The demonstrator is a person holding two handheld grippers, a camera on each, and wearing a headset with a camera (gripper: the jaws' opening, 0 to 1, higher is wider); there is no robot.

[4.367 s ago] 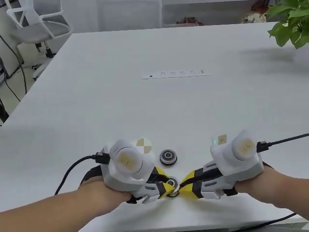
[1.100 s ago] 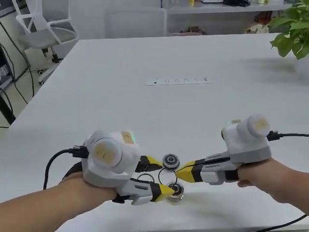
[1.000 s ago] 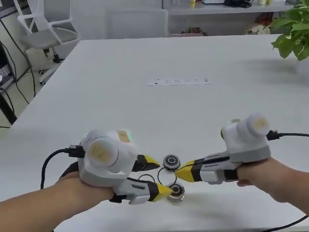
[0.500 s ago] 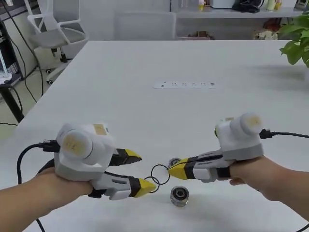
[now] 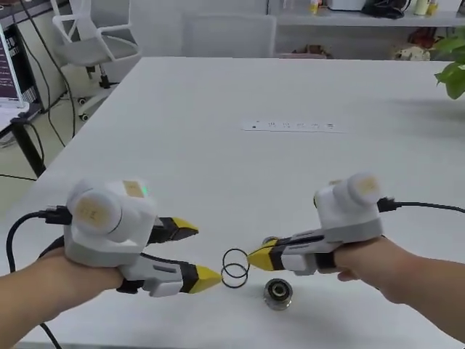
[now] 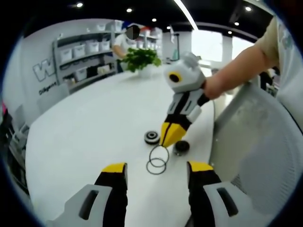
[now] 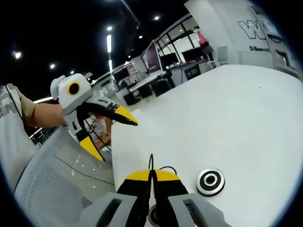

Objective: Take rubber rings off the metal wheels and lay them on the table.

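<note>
My right gripper [image 5: 253,259] is shut on a thin black rubber ring [image 5: 235,257], which hangs from its yellow tips just above the table. Under it a second black ring [image 5: 234,275] lies flat. One metal wheel [image 5: 278,291] sits in front of the right gripper, and another wheel [image 5: 269,241] peeks out behind its jaws. My left gripper [image 5: 197,253] is open, a short way left of the rings, with nothing between its jaws. The left gripper view has the held ring [image 6: 159,153], the lying ring [image 6: 155,166] and both wheels [image 6: 152,137] ahead of its jaws.
A white power strip [image 5: 292,126] lies mid-table on the white table [image 5: 218,160]. An office chair [image 5: 98,43] stands beyond the far left corner and a green plant [image 5: 454,69] at the right edge. Cables trail from both grippers toward the near table edge.
My left gripper has drawn back to the left, away from the ring. The right gripper still grips the ring, and a second ring now shows on the table below it.
</note>
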